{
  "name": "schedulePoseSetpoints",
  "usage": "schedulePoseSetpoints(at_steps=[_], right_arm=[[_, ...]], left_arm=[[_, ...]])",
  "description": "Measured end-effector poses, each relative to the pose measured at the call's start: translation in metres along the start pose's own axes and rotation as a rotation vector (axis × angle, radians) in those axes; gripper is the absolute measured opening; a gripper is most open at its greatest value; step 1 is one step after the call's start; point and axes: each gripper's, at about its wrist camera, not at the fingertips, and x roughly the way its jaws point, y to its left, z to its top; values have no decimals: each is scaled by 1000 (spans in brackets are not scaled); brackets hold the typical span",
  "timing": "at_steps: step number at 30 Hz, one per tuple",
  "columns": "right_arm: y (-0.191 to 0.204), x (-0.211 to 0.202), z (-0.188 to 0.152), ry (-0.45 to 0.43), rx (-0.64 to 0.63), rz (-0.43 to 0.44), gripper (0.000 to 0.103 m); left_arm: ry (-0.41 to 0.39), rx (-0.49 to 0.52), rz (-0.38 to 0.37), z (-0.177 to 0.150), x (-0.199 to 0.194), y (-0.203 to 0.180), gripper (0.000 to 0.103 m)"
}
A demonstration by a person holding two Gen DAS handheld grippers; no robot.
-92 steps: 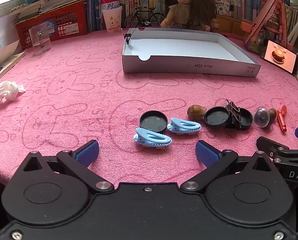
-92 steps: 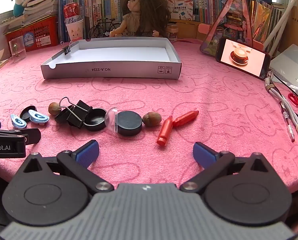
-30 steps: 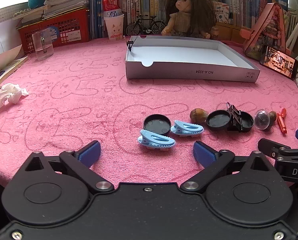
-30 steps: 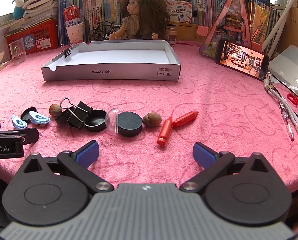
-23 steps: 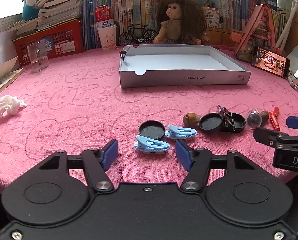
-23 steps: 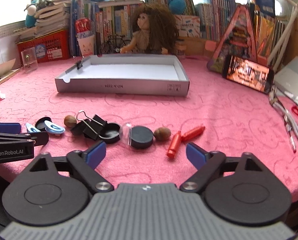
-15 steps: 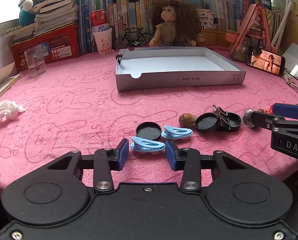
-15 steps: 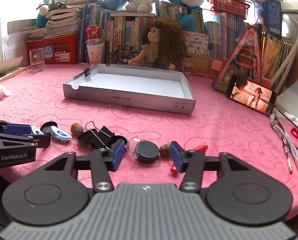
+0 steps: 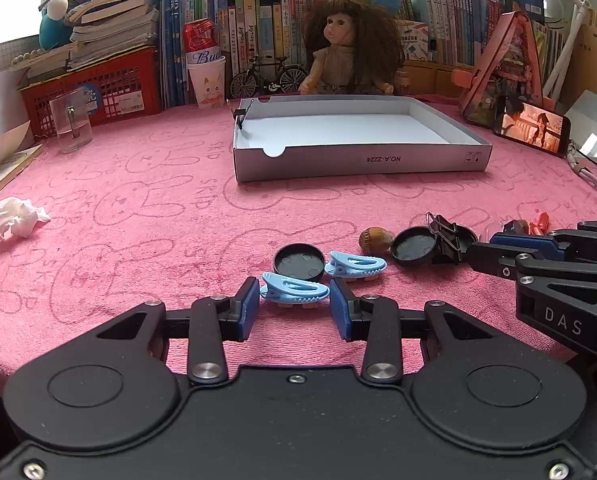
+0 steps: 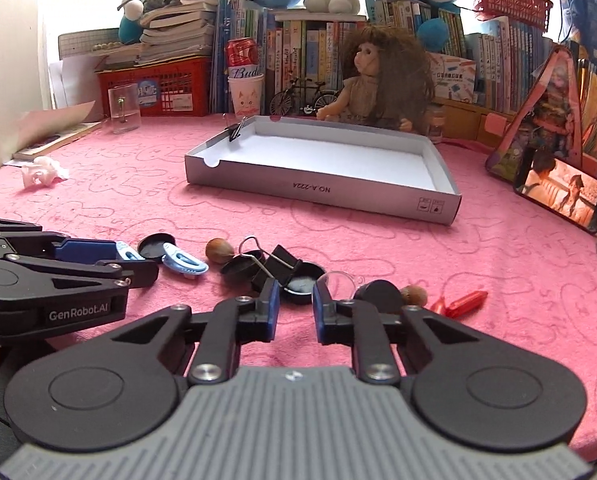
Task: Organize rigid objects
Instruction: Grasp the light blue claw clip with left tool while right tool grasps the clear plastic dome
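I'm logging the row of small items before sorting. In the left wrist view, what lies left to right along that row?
Near blue clip → black cap → far blue clip → brown nut → second black cap → black binder clip. Beyond it the right gripper hides the rest.

Left claw (image 9: 290,306) part-closed; right claw (image 10: 294,308) narrower.
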Motion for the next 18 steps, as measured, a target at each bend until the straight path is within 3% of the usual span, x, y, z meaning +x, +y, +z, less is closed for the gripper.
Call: schedulePoseSetpoints(at_steps=[10, 15, 16, 18], right_arm=[[-17, -6, -10, 58, 38, 4, 24], [-27, -1, -9, 55, 79, 7, 35], [-28, 2, -8, 54, 84, 8, 45], [-31, 7, -6, 52, 96, 14, 46]], left_arm=[[-2, -8, 2, 0, 1, 2, 36], [-1, -11, 1, 0, 1, 2, 36], [-1, -12, 1, 0, 1, 2, 36], [-1, -12, 1, 0, 1, 2, 36]])
